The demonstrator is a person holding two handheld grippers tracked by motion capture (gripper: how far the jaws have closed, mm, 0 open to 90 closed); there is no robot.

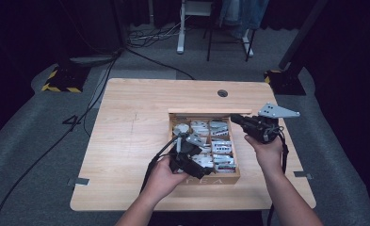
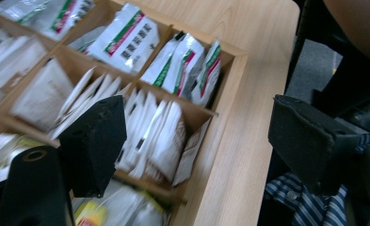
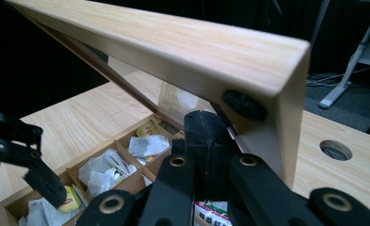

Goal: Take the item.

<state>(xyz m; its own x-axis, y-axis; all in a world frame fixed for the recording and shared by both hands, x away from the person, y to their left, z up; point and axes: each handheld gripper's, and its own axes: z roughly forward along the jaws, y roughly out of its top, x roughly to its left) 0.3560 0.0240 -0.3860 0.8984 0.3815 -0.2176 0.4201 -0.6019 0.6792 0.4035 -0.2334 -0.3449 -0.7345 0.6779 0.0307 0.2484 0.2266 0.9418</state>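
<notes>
The left gripper [image 1: 185, 153], held in the left hand [image 1: 164, 176], has its jaws spread wide and empty, while the right gripper [image 1: 241, 121] in the right hand [image 1: 267, 150] is clamped tight.

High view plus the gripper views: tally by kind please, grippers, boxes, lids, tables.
Grippers: 2, the left gripper open and the right gripper shut on the lid
Tea box: 1
Lid: 1, raised
Table: 1
Total: 5
</notes>
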